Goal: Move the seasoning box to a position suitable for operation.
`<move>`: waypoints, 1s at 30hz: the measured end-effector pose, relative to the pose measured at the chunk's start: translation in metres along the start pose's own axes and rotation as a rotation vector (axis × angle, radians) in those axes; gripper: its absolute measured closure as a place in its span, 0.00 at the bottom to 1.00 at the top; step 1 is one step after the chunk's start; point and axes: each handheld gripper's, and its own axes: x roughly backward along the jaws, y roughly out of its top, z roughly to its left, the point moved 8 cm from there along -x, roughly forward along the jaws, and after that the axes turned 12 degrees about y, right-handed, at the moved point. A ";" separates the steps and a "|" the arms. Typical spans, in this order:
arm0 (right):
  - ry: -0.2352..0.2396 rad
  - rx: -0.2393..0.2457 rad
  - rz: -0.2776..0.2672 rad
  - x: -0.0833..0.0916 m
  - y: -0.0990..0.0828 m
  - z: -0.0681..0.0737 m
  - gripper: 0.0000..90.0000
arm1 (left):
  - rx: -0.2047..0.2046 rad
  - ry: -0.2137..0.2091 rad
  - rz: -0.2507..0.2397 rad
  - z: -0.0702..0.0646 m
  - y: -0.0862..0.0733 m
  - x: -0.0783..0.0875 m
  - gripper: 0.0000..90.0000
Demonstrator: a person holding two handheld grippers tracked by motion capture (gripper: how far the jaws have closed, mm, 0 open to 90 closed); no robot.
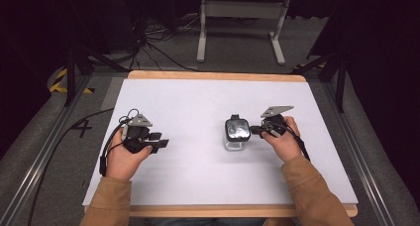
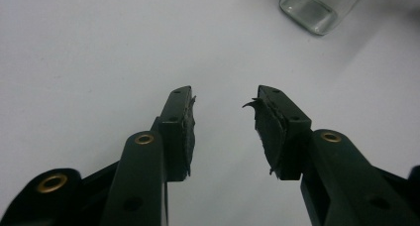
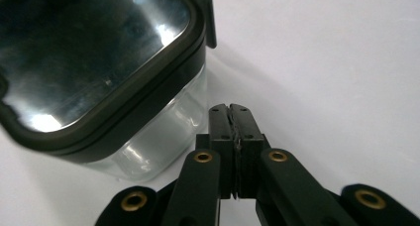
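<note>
From the high view, the person's two forearms in tan sleeves come up from the bottom edge onto the white table (image 1: 198, 102). The left hand (image 1: 126, 156) rests near the table's left side, wrapped around the left gripper (image 1: 159, 141), whose jaws point level toward the middle of the table with a gap between them and nothing in it. The right hand (image 1: 282, 139) lies right of centre, holding the right gripper (image 1: 253, 130) level and pointing toward the left gripper. Just beyond its tip stands the glass jar (image 1: 236, 134), upright, clear-walled, with a dark square lid (image 1: 236, 128). The jar is well apart from the left gripper.

In the left gripper view, the left gripper (image 2: 224, 119) has its two black jaws spread over bare table, empty. The jar's glass base (image 2: 317, 5) shows far ahead, off to the upper right.

In the right gripper view, the right gripper (image 3: 231, 118) is clenched, its jaws pressed flat together with nothing between them. The jar (image 3: 163, 132) stands just beside the tip, on its left; whether the jaw touches the glass cannot be told. The lid (image 3: 94, 52) sits on top, its dark rim around a glossy panel.
</note>
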 end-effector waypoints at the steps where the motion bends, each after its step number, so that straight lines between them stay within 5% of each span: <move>1: 0.000 0.004 -0.013 0.006 0.001 0.000 1.00 | -0.001 -0.017 -0.005 -0.001 0.001 0.000 0.66; 7: 0.072 0.006 -0.102 0.026 0.011 0.000 1.00 | 0.043 -0.106 -0.057 -0.007 0.008 0.004 0.67; 17: 0.104 0.083 -0.138 0.043 0.041 0.013 1.00 | 0.023 -0.083 -0.038 -0.007 0.018 -0.005 0.66; 30: 0.141 0.114 -0.152 0.041 0.062 0.020 1.00 | 0.004 -0.104 -0.046 -0.012 0.029 -0.014 0.66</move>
